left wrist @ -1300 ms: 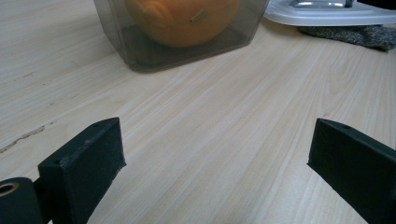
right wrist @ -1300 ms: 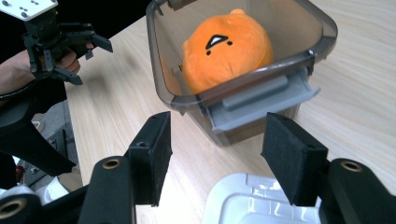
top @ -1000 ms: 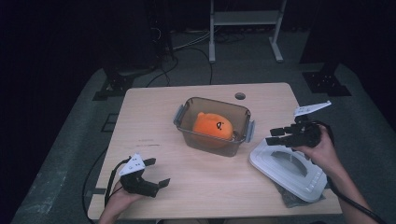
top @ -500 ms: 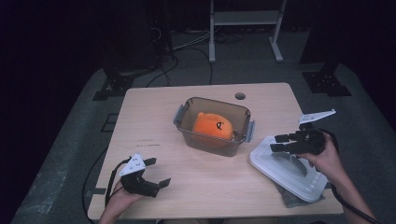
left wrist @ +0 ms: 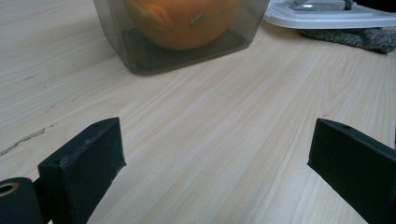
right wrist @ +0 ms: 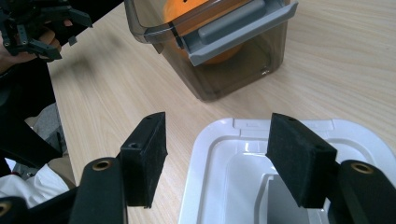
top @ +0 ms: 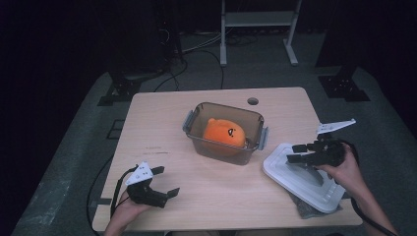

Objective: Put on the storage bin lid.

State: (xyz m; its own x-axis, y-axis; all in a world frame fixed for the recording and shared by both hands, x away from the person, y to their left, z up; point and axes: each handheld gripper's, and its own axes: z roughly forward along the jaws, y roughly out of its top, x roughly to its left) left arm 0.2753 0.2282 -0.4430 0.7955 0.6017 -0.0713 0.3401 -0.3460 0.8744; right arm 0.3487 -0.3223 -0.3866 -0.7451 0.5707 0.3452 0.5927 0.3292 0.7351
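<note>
High view: my right gripper (top: 297, 153) hangs over the near-left part of the white lid (top: 302, 176), which lies flat at the table's (top: 162, 123) right front edge on a grey cloth (top: 307, 210). Its jaws have just been opening and stand wide, nothing between them. The clear box (top: 225, 132) sits mid-table, just left of the lid, with an orange plush toy (top: 224, 132) inside. My left gripper (top: 163, 181) rests at the front left, well apart from the box, jaws spread and empty.

Left gripper view: bare wood runs between the open jaws. Ahead stands the box (left wrist: 180, 35) with the toy (left wrist: 182, 21); lid (left wrist: 327, 14) and cloth (left wrist: 359, 37) lie at upper right.

Right gripper view: the jaws straddle the lid's (right wrist: 219, 163) corner without touching it. The box (right wrist: 219, 51) lies beyond, its grey latch (right wrist: 233, 30) facing me. The left gripper (right wrist: 39, 25) shows at top left.
</note>
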